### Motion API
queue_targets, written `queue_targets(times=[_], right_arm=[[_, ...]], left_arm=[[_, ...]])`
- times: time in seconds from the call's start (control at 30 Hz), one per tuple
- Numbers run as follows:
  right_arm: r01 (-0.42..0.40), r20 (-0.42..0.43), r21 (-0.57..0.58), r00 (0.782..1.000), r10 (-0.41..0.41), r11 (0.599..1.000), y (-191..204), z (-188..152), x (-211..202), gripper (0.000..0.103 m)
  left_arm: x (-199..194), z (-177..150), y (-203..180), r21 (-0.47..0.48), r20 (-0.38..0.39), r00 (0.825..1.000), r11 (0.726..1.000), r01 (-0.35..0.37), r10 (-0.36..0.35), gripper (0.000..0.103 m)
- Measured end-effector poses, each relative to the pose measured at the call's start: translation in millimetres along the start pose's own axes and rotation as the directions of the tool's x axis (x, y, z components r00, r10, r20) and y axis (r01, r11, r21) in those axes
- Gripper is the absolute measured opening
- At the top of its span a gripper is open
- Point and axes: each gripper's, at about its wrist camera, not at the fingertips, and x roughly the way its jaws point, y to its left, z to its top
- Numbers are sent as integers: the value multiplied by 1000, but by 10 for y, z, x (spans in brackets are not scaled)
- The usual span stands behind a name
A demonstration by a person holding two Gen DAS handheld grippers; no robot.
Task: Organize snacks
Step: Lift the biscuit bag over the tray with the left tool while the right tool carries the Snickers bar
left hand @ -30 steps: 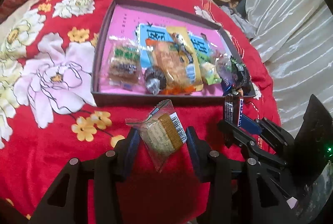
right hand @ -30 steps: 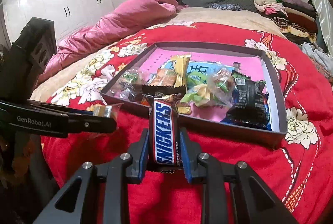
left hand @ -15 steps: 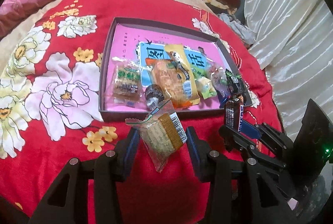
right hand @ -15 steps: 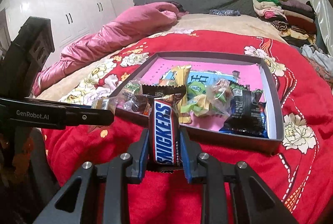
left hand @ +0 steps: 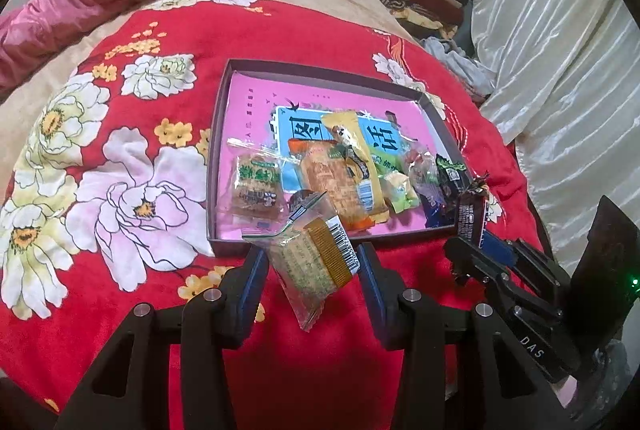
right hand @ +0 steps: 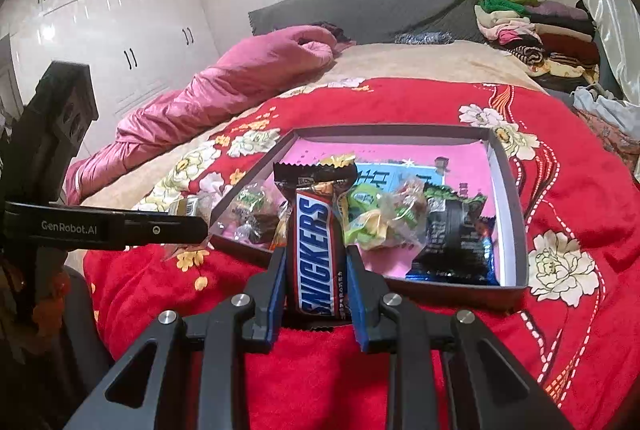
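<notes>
My left gripper [left hand: 310,260] is shut on a clear-wrapped pastry packet [left hand: 310,262] with a barcode, held above the red blanket just short of the box's near wall. My right gripper [right hand: 316,258] is shut on a Snickers bar [right hand: 316,254], held upright near the box's near wall; it also shows in the left wrist view [left hand: 472,220]. A shallow dark box with a pink floor [left hand: 256,102] lies on the bed and holds several wrapped snacks: a pastry packet [left hand: 256,186], an orange packet [left hand: 340,182], green candies [right hand: 368,214] and a dark packet [right hand: 452,230].
The red floral blanket [left hand: 120,190] covers the bed. A pink quilt [right hand: 224,86] lies at the far left. Folded clothes [right hand: 532,26] are stacked at the far right by a grey headboard [right hand: 368,6]. White curtain [left hand: 560,70] hangs to the right.
Both grippers have drawn back and risen from the box with their snacks still held, so the box looks smaller and farther. The snacks in the box have not moved.
</notes>
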Motion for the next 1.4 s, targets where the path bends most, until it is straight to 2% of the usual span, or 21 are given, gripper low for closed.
queue_targets(times=[0.5,1.4], right_arm=[[10,68,22,998,-11,1000,-112,109,-105,29],[37,138,47,989,-44,998,-200,282,-135,29]], left_arm=[[-68,142,-33,15,53,998,1000,-18,17,47],[163,340,-1,9,58,998,1000,-15,15,47]])
